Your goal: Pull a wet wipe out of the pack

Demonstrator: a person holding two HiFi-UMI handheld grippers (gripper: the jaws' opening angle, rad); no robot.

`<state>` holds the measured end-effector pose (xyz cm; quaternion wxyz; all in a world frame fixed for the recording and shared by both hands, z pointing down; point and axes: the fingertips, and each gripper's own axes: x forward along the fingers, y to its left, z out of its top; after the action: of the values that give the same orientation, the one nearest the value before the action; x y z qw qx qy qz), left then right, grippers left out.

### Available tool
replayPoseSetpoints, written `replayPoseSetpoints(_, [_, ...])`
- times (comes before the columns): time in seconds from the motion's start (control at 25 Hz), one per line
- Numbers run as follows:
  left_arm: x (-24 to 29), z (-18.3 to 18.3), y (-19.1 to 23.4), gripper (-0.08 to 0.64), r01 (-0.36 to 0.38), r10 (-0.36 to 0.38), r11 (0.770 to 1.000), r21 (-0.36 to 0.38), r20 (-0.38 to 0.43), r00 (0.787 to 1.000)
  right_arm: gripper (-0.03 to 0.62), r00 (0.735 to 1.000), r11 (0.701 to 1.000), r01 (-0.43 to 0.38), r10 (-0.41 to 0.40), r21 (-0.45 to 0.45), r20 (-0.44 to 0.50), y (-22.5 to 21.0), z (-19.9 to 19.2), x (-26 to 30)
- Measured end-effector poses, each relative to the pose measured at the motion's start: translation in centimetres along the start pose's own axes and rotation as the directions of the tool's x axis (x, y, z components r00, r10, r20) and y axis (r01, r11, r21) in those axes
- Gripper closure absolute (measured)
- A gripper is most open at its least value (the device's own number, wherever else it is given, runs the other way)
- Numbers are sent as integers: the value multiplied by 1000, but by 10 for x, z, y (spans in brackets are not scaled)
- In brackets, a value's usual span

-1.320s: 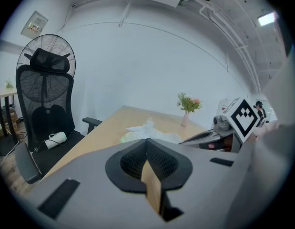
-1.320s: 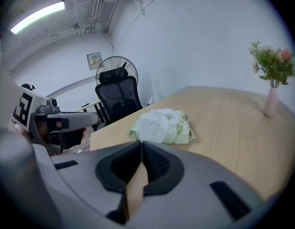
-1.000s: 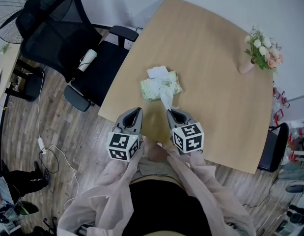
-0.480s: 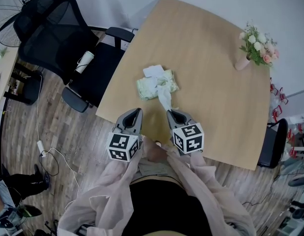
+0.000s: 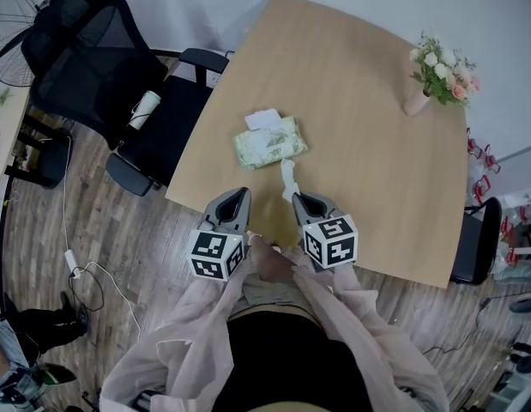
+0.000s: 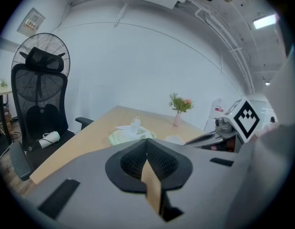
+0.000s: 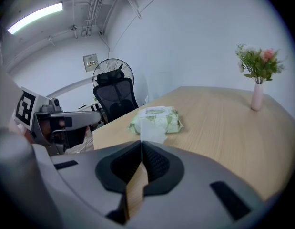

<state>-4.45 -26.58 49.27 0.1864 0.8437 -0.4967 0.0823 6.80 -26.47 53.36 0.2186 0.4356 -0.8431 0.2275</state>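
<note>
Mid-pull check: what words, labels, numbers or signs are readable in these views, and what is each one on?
No text reads clearly in any view.
Wipe pack, lid label: print present, too blurred to read.
Wall notice: too small to read.
Marker cubes: black-and-white square patterns only, no words or numbers.

The wet wipe (image 5: 287,177) is coming clear of the pack (image 5: 269,142). A second ago it was stretching taut out of the pack's opening; now its far end is hanging loose just short of the pack, on the side towards the table's (image 5: 377,144) near edge. The right tongs (image 5: 296,198), pinching the wipe, are drawing further from the pack, which is settling flatter.
</note>
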Motion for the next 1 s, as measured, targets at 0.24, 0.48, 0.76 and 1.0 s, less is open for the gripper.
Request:
replayPoseSetpoints(0.24, [-5, 4, -1, 549, 7, -7, 1000, 7, 8, 1000, 577, 1000, 1000, 22, -22, 18, 10, 0, 0, -10])
replayPoseSetpoints(0.48, [-4, 8, 4, 549, 5, -5, 1000, 19, 11, 1000, 577, 998, 998, 47, -47, 29, 31, -3, 6, -20])
replayPoseSetpoints(0.76, [5, 14, 7, 549, 17, -17, 999, 27, 12, 1000, 577, 993, 992, 89, -95, 84, 73, -17, 15, -32])
replayPoseSetpoints(1.0, [13, 19, 7, 549, 22, -22, 999, 25, 19, 1000, 578, 971, 977, 159, -181, 144, 156, -39, 27, -49])
